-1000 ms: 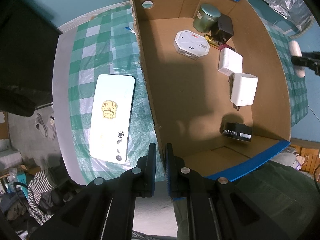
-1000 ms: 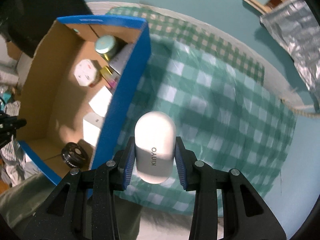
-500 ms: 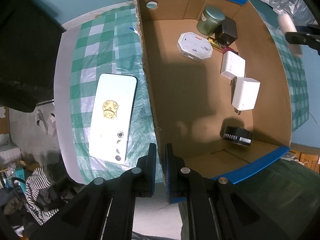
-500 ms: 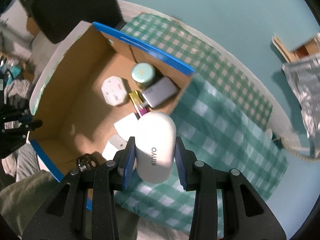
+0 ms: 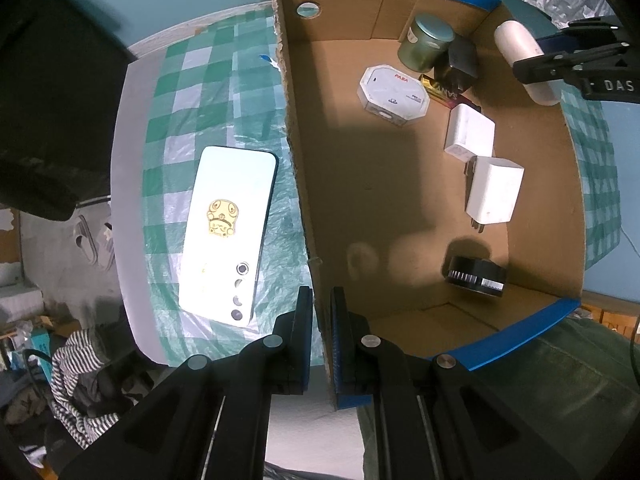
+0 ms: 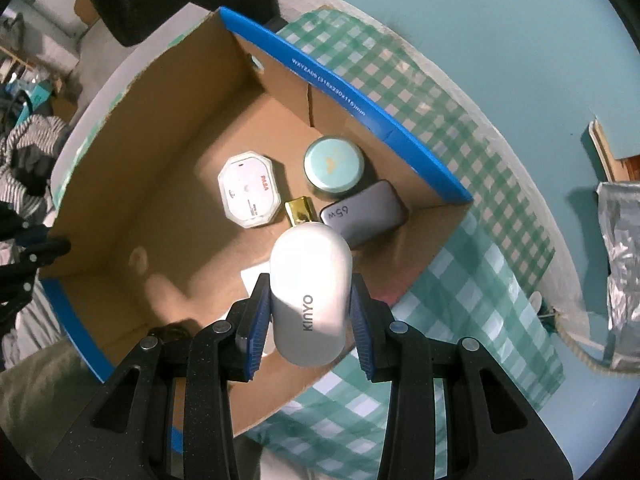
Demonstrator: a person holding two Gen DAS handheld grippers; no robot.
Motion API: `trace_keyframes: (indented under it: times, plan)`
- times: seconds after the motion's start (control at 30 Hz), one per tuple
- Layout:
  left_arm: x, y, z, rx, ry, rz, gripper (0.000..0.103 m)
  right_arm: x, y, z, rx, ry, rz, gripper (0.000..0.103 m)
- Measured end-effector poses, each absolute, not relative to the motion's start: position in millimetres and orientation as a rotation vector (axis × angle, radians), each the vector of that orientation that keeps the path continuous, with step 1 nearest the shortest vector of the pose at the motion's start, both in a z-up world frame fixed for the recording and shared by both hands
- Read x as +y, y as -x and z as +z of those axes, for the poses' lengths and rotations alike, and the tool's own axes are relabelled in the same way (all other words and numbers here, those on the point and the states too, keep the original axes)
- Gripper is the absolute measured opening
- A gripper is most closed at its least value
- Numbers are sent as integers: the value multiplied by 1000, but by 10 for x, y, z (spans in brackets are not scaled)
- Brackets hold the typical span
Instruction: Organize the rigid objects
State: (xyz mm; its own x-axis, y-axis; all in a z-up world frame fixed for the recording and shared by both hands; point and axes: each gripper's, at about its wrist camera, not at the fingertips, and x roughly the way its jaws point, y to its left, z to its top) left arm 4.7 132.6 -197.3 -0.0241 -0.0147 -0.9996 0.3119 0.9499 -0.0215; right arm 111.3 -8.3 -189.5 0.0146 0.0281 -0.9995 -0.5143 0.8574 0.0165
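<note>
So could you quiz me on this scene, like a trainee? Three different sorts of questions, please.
1. True or false: the right gripper holds the white KINYO case over the cardboard box.
2. What is the left gripper clamped on?
A. the box's side wall
B. the phone
C. the green tin
3. Fill in: the white phone lies on the checked cloth, ____ the box.

Key:
1. True
2. A
3. outside
</note>
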Motion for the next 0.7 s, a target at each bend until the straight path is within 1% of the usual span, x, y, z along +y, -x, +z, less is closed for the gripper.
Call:
trace_keyframes:
  times: [0.27, 0.33, 0.4, 0.43, 0.47, 0.6, 0.7]
  plan:
    - [1333, -53, -1978, 1580, -232, -260, 8, -97, -1140, -1973, 1493, 444, 420, 36]
    - [1333, -56, -1976, 1580, -232, -261, 9, -115, -1143, -1941, 1484, 439, 412, 40]
    - [1335, -63, -1972, 1580, -232, -260, 8, -139, -1146, -1910, 1478, 434, 400, 53]
    - [1335, -65, -1971, 1579, -232, -259, 8, -152, -1145, -1898, 1476, 433, 394, 55]
    - [1339, -72, -1969, 1577, -231, -258, 8, -163, -1139, -1878, 1472, 428, 396, 56]
    - [1345, -96, -1968, 1578, -228, -253, 9, -222, -1110, -1820, 1464, 400, 375, 64]
    - [1344, -103, -1956, 1574, -225, -247, 9, -308, -1071, -1743, 1454, 355, 351, 65]
